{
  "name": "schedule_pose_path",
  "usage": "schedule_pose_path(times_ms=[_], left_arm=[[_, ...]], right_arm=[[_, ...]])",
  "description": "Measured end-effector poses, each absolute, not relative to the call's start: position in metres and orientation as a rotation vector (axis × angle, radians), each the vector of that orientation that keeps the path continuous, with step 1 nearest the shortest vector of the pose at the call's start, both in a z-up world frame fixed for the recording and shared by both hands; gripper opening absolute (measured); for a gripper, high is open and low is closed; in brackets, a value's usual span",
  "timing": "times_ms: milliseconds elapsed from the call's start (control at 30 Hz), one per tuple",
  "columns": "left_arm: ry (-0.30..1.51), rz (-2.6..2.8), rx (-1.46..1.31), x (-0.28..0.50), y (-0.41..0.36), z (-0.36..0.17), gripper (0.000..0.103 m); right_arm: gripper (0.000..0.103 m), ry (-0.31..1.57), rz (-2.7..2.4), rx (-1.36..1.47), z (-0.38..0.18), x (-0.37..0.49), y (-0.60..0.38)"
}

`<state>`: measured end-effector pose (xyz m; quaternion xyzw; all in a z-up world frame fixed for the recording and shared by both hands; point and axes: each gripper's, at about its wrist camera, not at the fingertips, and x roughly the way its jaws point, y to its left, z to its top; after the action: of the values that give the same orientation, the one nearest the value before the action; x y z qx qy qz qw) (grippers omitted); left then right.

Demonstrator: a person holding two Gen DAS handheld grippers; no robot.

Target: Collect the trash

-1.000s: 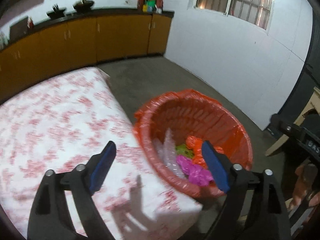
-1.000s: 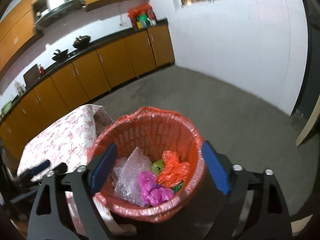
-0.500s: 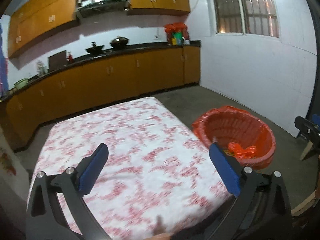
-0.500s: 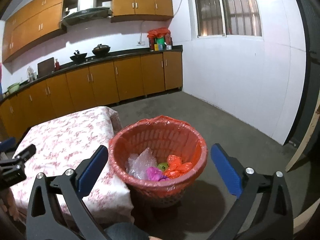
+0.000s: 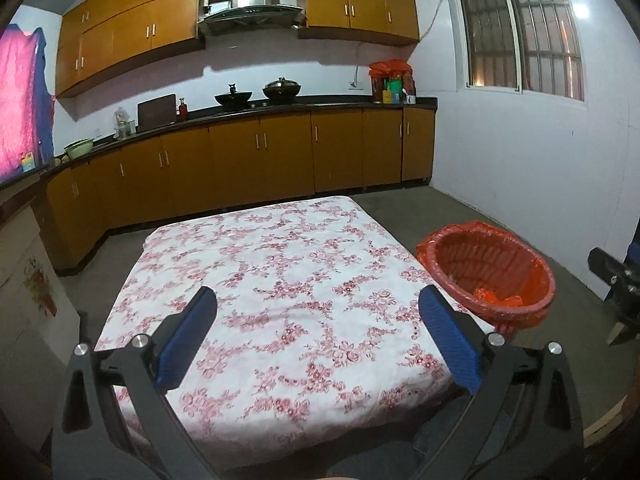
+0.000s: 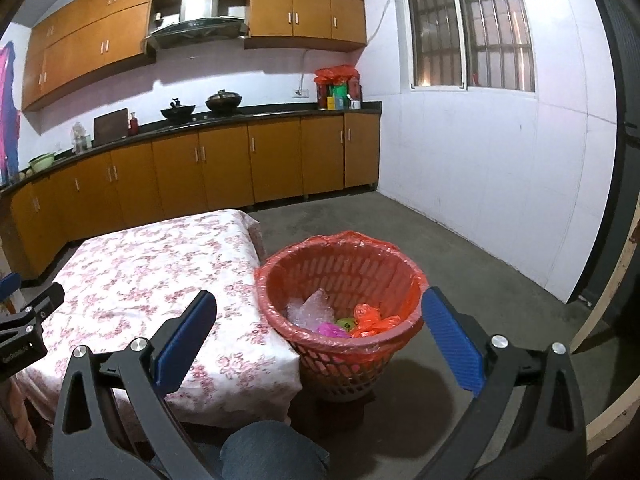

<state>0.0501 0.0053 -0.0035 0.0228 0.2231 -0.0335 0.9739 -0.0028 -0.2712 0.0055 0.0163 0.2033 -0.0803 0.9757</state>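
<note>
left wrist view, entry one: table (image 5: 280, 272) with a flowered cloth, its top bare of any trash; a second ago this camera looked down into the bin from close by, now it faces the whole tabletop from the near edge. left gripper (image 5: 318, 332), fingers spread as wide as they go, nothing between them, hanging above the near part of the cloth. red bin (image 5: 486, 272) with its orange liner, on the floor just right of the table, an orange scrap showing inside.

right wrist view, entry two: left gripper's body at the far left edge; table corner (image 6: 160, 272); red bin (image 6: 340, 300) just right of it, holding crumpled clear plastic (image 6: 310, 312), a pink wad (image 6: 332, 329), a green bit (image 6: 346, 323) and an orange bag (image 6: 370, 320). right gripper (image 6: 320, 330), fingers spread wide and empty, now farther from the bin than a second ago.

reading: both tools have drawn away from the bin empty, trash is inside, none visible on the table; collection looks finished or nearly so.
</note>
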Motion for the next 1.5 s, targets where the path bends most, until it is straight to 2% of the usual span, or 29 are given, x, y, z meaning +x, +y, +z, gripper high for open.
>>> schedule_pose_path(times_ms=[433, 1500], left_arm=[[0.409, -0.05, 0.016, 0.014, 0.018, 0.007, 0.099], [0.433, -0.057, -0.016, 0.005, 0.024, 0.001, 0.099]], right_arm=[[0.101, 0.363, -0.136, -0.071, 0.011, -0.03, -0.228], [0.101, 0.393, -0.195, -0.025, 0.008, -0.037, -0.242]])
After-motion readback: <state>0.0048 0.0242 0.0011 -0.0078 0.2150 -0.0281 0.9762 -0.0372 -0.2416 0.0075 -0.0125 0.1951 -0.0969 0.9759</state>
